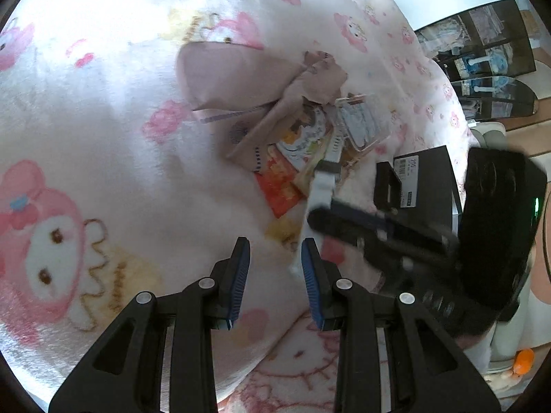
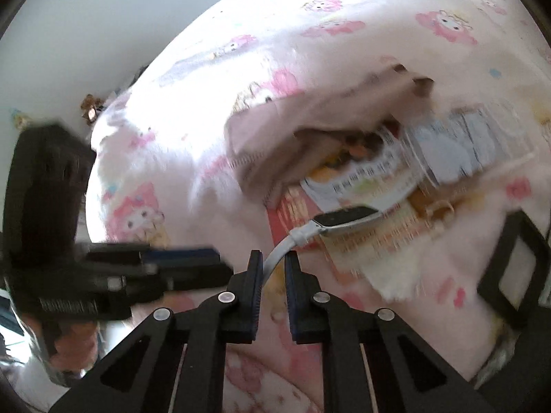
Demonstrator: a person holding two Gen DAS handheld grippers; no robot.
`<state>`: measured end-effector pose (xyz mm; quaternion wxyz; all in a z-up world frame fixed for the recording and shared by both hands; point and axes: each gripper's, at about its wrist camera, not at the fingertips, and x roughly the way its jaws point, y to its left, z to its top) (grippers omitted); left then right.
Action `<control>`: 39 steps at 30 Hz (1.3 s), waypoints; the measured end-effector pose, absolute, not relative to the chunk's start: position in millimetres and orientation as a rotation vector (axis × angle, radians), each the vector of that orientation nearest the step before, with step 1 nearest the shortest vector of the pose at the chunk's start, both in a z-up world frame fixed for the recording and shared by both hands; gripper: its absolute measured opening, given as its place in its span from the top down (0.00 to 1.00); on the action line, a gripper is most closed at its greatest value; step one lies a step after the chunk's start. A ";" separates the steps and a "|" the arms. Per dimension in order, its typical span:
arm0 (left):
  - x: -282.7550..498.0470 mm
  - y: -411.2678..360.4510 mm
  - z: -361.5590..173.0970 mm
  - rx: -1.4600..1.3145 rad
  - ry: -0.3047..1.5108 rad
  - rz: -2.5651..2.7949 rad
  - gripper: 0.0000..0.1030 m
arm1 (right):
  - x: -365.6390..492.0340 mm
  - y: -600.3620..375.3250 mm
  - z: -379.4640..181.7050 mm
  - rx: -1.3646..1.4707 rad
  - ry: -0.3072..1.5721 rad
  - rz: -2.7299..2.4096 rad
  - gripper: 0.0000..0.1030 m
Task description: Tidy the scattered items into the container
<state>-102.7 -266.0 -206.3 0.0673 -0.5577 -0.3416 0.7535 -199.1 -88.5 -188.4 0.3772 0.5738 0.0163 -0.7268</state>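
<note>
On pink blanket (image 1: 103,110), near right gripper (image 2: 273,258): jaws narrow, pinching watch (image 2: 347,218) strap; left gripper (image 1: 275,251) half-open, empty; cards (image 1: 303,137) beyond still scattered, black box (image 1: 423,172) right, nothing visibly stowed yet

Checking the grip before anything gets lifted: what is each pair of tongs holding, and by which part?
Right tongs have the white strap between them, away from the smartwatch face; whether they pinch it is unclear. Left tongs hold nothing.

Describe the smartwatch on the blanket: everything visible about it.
The smartwatch has a dark rectangular screen in a pale case and a white, rubbery-looking strap. Its case rests on the colourful cards on the pink cartoon blanket. The strap curves down between the jaws of the right gripper, which look nearly closed on it.
</note>
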 end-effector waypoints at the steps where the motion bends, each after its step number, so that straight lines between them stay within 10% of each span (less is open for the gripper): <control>1: -101.8 -269.1 -206.9 -1.685 -1.037 2.277 0.71 | -204.8 -95.5 -191.3 1.483 0.054 -1.827 0.89; 22: -156.1 -274.0 -211.1 -1.676 -0.943 2.546 0.79 | -242.0 -43.7 -183.0 1.609 -0.014 -2.162 0.89; 32: -172.4 -282.5 -225.4 -1.607 -1.082 2.432 0.64 | -271.1 -61.5 -217.0 1.637 -0.127 -2.090 0.89; 39: -176.3 -293.4 -212.6 -1.542 -1.175 2.485 0.95 | -274.1 -57.1 -202.3 1.587 -0.171 -2.146 0.89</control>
